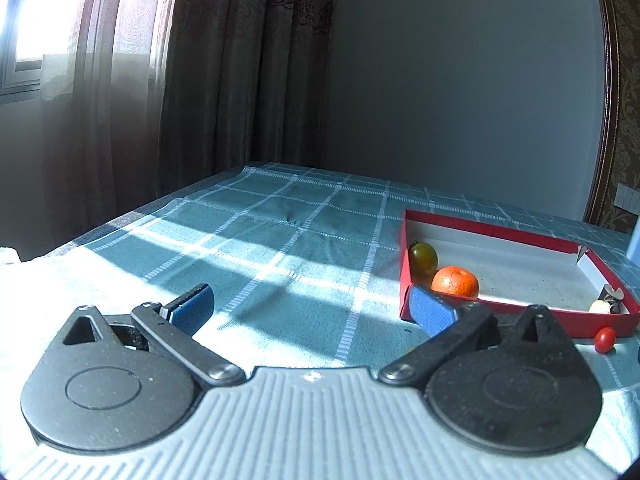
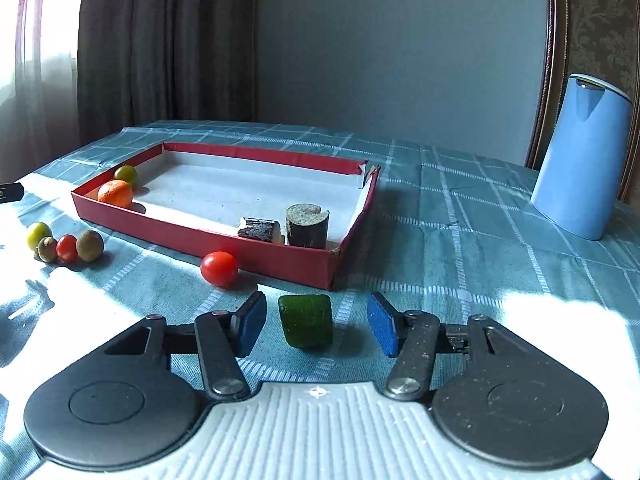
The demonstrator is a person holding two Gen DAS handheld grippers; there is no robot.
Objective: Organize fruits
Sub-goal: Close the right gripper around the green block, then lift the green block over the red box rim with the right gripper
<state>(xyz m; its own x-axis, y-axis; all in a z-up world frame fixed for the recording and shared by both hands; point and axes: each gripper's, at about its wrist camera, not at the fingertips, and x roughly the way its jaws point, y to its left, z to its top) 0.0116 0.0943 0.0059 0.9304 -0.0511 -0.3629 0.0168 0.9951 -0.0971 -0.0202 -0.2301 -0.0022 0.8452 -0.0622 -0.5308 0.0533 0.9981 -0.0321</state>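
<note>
A shallow red tray (image 2: 240, 246) lies on the checked tablecloth. In its far left corner sit an orange (image 2: 115, 194) and a green tomato (image 2: 126, 175). A cut cylinder piece (image 2: 307, 226) and a dark chunk (image 2: 258, 231) stand in its near right corner. A red cherry tomato (image 2: 219, 269) rests outside the front wall. My right gripper (image 2: 317, 304) is open around a green chunk (image 2: 306, 322) on the cloth, with gaps on both sides. My left gripper (image 1: 310, 300) is wide open and empty, its right finger close to the tray (image 1: 480, 228) corner by the orange (image 1: 455, 286).
Several small fruits (image 2: 67, 248), green, brownish and red, cluster on the cloth left of the tray. A tall blue container (image 2: 580, 160) stands at the back right. Curtains and a wall lie behind the table's far edge. Sunlight patches cross the cloth.
</note>
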